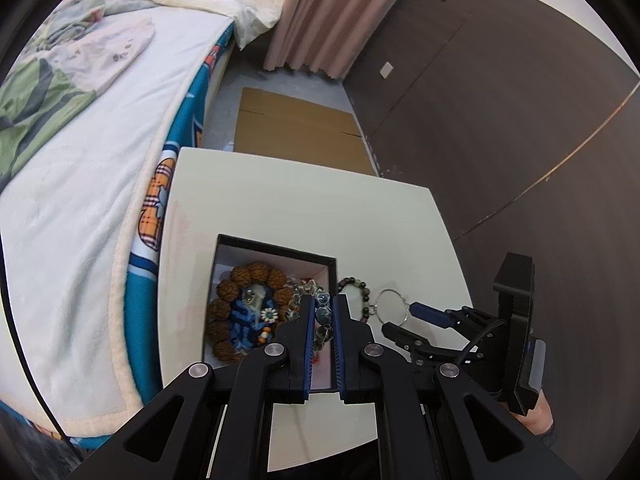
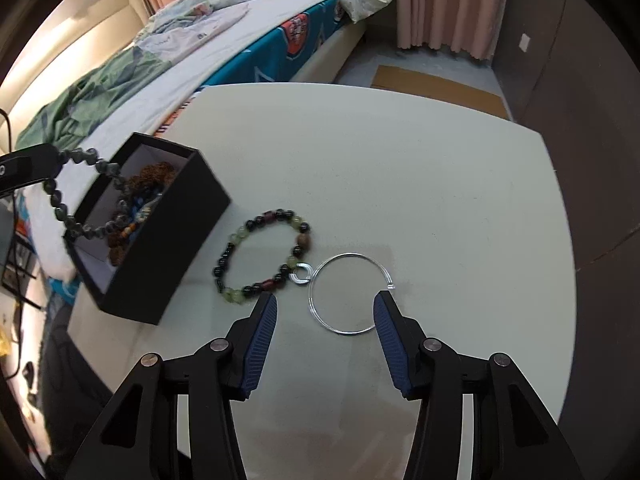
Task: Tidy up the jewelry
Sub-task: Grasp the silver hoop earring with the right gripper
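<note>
A black jewelry box stands on the white table and holds a brown seed-bead bracelet and other pieces. My left gripper is shut on a grey bead bracelet and holds it above the box. A multicolour bead bracelet lies on the table beside the box. A thin silver hoop and a small silver ring lie next to it. My right gripper is open, low over the hoop, one finger on each side.
The white table has its far edge near a flat cardboard sheet on the floor. A bed with blankets runs along the left. Dark wall panels and pink curtains stand at the right and back.
</note>
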A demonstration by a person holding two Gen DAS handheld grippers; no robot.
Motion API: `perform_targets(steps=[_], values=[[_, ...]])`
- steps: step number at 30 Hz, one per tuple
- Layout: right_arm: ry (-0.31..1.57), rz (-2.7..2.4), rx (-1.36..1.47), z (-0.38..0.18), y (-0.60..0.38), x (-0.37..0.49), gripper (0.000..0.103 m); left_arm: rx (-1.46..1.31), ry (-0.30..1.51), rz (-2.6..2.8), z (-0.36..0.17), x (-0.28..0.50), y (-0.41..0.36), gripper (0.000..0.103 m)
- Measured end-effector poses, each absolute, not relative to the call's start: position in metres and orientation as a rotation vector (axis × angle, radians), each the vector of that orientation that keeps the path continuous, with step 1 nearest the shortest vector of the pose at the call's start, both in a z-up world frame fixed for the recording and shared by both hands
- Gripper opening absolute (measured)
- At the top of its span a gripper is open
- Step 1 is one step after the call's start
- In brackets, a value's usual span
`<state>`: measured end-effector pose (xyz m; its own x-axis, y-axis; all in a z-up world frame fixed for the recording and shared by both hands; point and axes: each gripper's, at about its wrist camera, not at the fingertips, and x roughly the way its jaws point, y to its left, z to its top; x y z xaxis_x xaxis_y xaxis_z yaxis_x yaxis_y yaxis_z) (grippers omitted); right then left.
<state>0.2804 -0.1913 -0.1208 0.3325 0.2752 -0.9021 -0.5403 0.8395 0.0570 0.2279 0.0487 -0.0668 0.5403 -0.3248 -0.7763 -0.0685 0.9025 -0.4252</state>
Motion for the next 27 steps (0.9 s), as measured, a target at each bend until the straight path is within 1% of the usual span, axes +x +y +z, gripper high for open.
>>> perform_targets(steps=[6, 10, 11, 12, 13, 14, 15, 17, 19, 20, 24, 27], values=[[1.167, 0.497, -0.224, -0.129, -0.209, 0.291, 0.051, -0.453, 1.010, -0.151, -0.076, 0.230, 0.054, 0.009], [1.169, 0.496, -0.178, -0.134, -0.214, 0.296, 0.051, -0.457, 1.009, -0.160, -0.078, 0.231, 0.053, 0.009], [1.167, 0.492, -0.152, -0.134, -0.217, 0.299, 0.049, -0.458, 1.010, -0.162, -0.079, 0.231, 0.052, 0.009], [1.163, 0.477, -0.149, -0.134, -0.217, 0.299, 0.039, -0.459, 1.011, -0.162, -0.079, 0.231, 0.053, 0.009], [1.159, 0.454, -0.164, -0.134, -0.218, 0.301, 0.033, -0.460, 1.013, -0.162, -0.080, 0.231, 0.053, 0.009], [1.156, 0.438, -0.180, -0.135, -0.217, 0.301, 0.025, -0.462, 1.014, -0.161, -0.081, 0.231, 0.054, 0.009], [1.154, 0.427, -0.191, -0.135, -0.216, 0.301, 0.020, -0.463, 1.015, -0.160, -0.082, 0.231, 0.055, 0.009], [1.149, 0.408, -0.210, -0.135, -0.214, 0.302, 0.014, -0.463, 1.019, -0.158, -0.083, 0.232, 0.056, 0.009], [1.140, 0.400, -0.243, -0.136, -0.209, 0.301, 0.010, -0.463, 1.022, -0.160, -0.084, 0.233, 0.056, 0.009], [1.136, 0.409, -0.265, -0.136, -0.204, 0.300, 0.006, -0.465, 1.024, -0.160, -0.084, 0.233, 0.055, 0.009], [1.135, 0.424, -0.283, -0.134, -0.198, 0.295, 0.004, -0.478, 1.025, -0.183, -0.084, 0.235, 0.052, 0.009], [1.139, 0.432, -0.228, -0.129, -0.205, 0.297, 0.004, -0.493, 1.023, -0.232, -0.083, 0.237, 0.046, 0.009]])
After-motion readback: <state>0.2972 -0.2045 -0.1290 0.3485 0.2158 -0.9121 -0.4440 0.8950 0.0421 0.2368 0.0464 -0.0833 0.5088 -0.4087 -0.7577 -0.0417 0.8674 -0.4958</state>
